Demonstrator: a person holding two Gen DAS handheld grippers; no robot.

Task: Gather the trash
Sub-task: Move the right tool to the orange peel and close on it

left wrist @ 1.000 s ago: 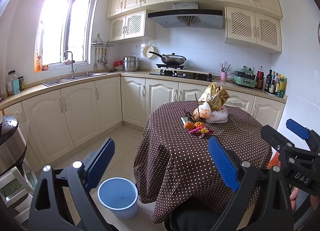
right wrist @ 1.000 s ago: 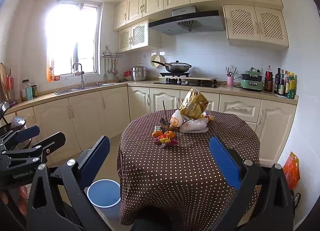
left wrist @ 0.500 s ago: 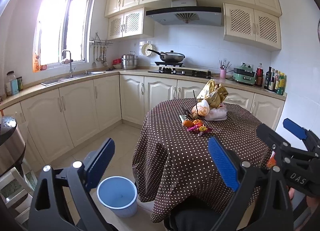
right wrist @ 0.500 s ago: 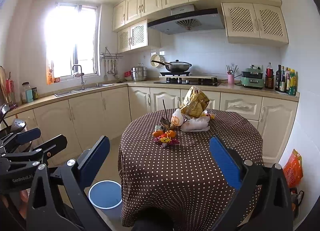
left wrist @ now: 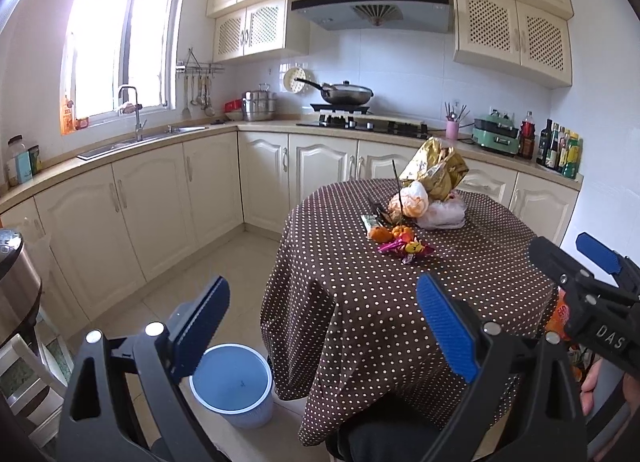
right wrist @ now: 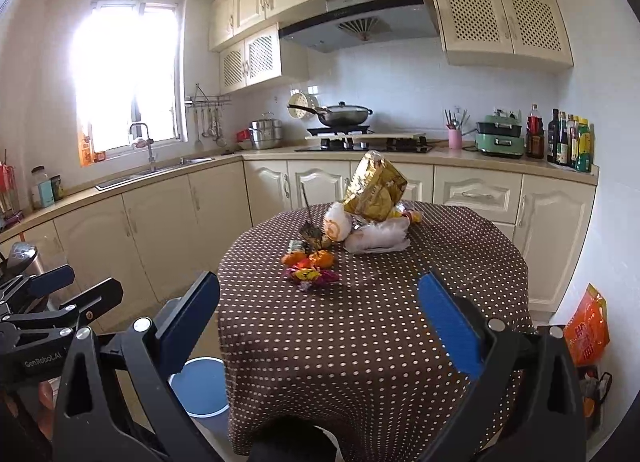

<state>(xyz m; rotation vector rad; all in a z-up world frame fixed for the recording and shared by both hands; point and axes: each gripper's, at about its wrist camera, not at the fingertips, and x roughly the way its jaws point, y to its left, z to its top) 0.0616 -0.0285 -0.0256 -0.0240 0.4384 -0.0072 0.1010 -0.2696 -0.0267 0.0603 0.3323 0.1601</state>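
Ahead of both pairs of fingers stands the round bench under its brown dotted cloth, and the trash lies in a heap near its middle, well apart from either tool. From the right gripper the heap sits straight ahead and a little left; from the left gripper it lies ahead and to the right, so the right one looks the nearer, though not by much. Both sets of fingers are spread wide with nothing between them.

Down on the floor, at the left foot of the bench, sits the blue bin, on the left gripper's side; it looks empty.

The heap runs roughly front to back. At the far end a crumpled gold bag stands up tall. Against it lean a white bag and a pale wrapped lump. Nearer come the orange peels, and nearest of all the bright sweet wrappers, small and flat, which I judge the first within reach.
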